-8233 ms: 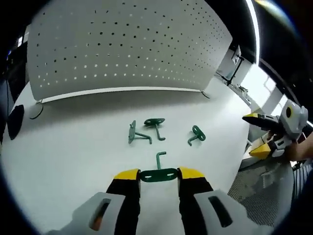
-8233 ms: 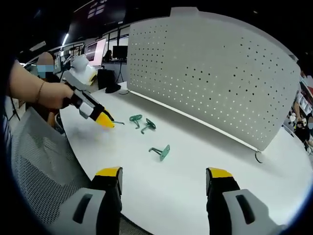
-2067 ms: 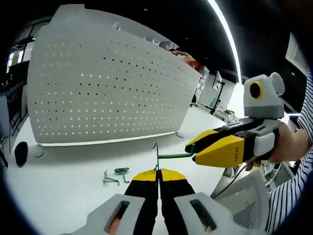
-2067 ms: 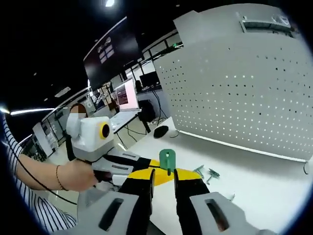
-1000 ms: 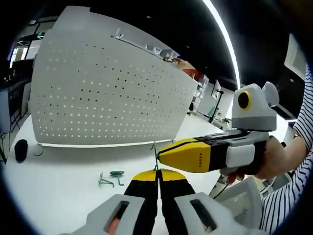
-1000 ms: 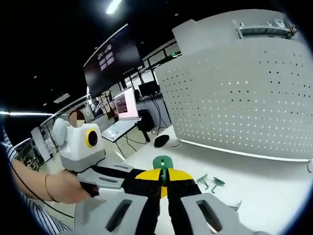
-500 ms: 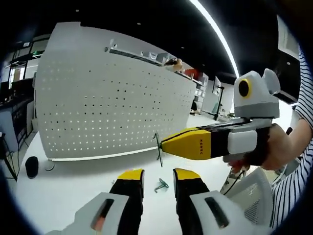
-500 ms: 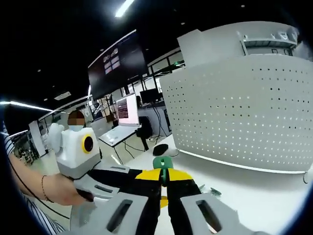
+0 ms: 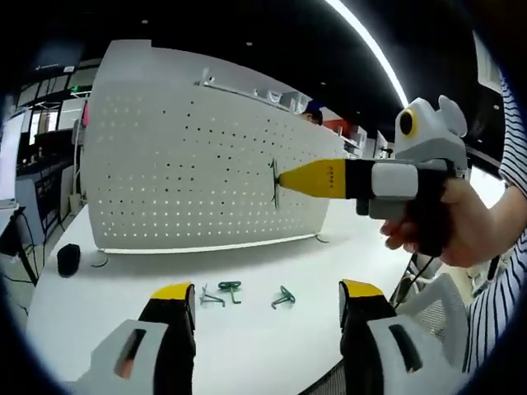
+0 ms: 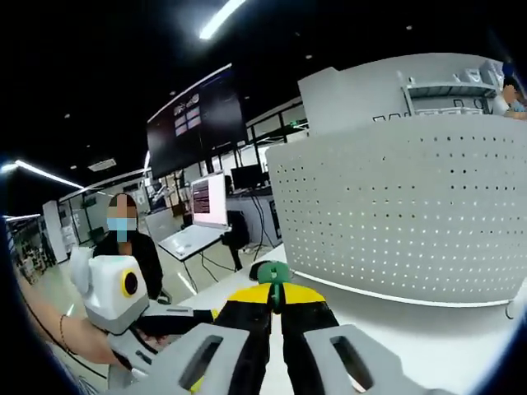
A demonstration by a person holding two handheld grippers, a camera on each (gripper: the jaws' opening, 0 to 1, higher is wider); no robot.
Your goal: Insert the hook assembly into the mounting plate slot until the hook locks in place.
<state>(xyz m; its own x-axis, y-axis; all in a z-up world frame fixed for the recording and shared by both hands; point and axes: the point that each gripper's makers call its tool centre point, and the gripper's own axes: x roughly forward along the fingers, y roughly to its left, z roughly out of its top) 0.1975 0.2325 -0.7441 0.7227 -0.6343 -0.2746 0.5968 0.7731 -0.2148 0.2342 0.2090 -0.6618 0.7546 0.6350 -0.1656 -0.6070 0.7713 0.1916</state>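
The right gripper (image 9: 284, 178) is clamped on a green hook (image 9: 274, 183), holding it in the air just in front of the pegboard (image 9: 181, 173); in the right gripper view the hook's plate end (image 10: 272, 274) stands up between the closed yellow tips. The left gripper (image 9: 265, 298) hangs wide open, holding nothing. The hook looks light, stiff, thin metal, likely to twist if pinched loosely, so a firm hold on its flat plate suits. Its long axis runs roughly up and down in the left gripper view; which way its tip faces is too small to tell. Three spare hooks (image 9: 231, 290) lie on the table (image 9: 99, 313).
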